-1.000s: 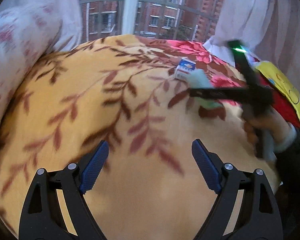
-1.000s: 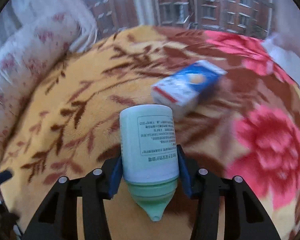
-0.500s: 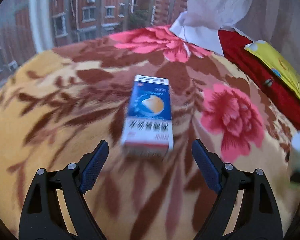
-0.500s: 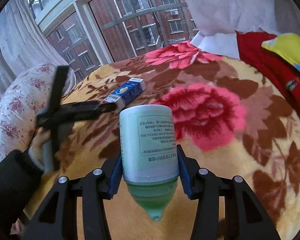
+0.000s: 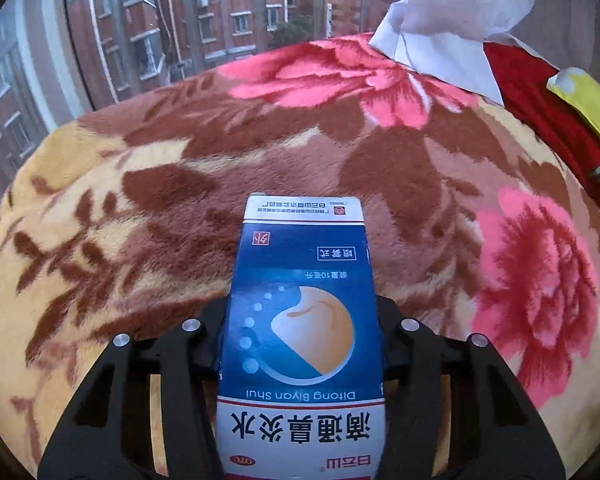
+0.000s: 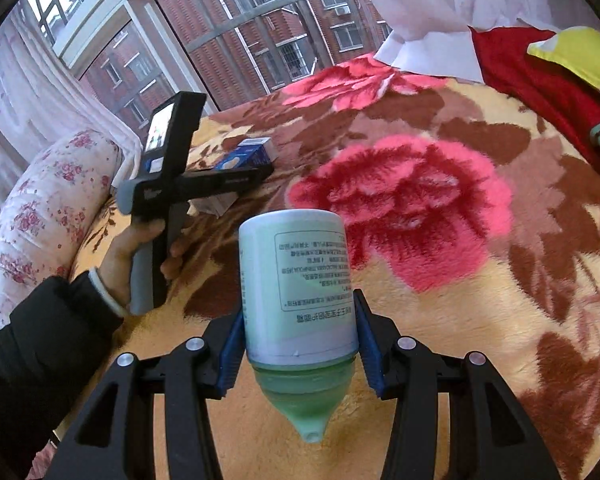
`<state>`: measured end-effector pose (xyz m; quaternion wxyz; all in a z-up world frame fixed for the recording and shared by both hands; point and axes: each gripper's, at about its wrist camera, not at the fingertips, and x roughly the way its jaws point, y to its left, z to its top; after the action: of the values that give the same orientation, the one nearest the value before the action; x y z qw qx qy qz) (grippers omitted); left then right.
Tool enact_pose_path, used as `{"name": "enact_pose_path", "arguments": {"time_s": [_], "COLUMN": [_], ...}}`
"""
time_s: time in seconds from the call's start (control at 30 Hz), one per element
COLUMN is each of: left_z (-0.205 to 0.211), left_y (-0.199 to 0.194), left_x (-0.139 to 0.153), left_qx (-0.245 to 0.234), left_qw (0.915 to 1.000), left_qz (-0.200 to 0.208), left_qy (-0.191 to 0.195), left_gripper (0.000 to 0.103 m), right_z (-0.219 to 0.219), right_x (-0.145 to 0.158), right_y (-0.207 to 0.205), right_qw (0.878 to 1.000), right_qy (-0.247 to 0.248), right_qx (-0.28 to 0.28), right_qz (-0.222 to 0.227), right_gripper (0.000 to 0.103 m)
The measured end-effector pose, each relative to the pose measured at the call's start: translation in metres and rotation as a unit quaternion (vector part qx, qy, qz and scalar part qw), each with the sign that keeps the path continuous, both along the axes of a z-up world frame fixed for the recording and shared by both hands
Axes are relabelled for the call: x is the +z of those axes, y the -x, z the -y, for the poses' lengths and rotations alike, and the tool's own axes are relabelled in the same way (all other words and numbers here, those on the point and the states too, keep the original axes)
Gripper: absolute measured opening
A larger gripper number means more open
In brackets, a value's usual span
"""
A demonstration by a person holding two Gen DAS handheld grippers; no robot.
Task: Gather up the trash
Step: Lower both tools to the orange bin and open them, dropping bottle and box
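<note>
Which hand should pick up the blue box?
Left. The left hand-held gripper already has the blue box between its closing jaws; the right hand-held gripper is full, gripping the green bottle.

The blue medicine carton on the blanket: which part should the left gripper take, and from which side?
Take the blue medicine carton across its two long narrow sides, near the end closest to the camera, coming along its length. It lies flat on the soft floral blanket, a long box narrow enough to sit between the fingers. The left gripper is closing with the carton between its jaws, apparently this way.
</note>
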<state>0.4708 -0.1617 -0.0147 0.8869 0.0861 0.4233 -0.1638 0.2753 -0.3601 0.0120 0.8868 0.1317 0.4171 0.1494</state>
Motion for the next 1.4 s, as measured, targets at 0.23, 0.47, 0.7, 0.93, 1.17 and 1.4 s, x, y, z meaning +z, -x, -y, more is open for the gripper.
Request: {"name": "enact_pose_path", "arguments": {"time_s": [0.23, 0.47, 0.7, 0.93, 1.17, 1.4], "left_z": [-0.018, -0.057, -0.088, -0.115, -0.122, -0.131], "left_y": [0.072, 0.209, 0.344, 0.450, 0.520, 0.514], "left_x": [0.040, 0.085, 0.107, 0.087, 0.040, -0.034], "left_qx": [0.032, 0.070, 0.098, 0.126, 0.124, 0.126], "left_qw": [0.9988, 0.9965, 0.9924, 0.9891, 0.9902, 0.9894], "left_qz": [0.021, 0.033, 0.068, 0.052, 0.047, -0.053], "left_qy": [0.029, 0.032, 0.029, 0.057, 0.046, 0.049], "left_gripper": [0.049, 0.050, 0.050, 0.050, 0.050, 0.050], "right_z": [-0.006, -0.042, -0.081, -0.110, -0.123, -0.123], "right_x": [0.007, 0.027, 0.038, 0.032, 0.004, -0.057], "right_y": [0.015, 0.064, 0.135, 0.217, 0.295, 0.322], "right_qw": [1.000, 0.999, 0.996, 0.994, 0.993, 0.990], "right_qy": [-0.006, -0.014, -0.023, -0.015, 0.029, 0.051], "right_qx": [-0.002, 0.043, 0.082, 0.109, 0.111, 0.111], "right_qz": [0.003, 0.018, 0.020, 0.020, 0.012, -0.064], "right_gripper": [0.049, 0.049, 0.049, 0.049, 0.049, 0.049]}}
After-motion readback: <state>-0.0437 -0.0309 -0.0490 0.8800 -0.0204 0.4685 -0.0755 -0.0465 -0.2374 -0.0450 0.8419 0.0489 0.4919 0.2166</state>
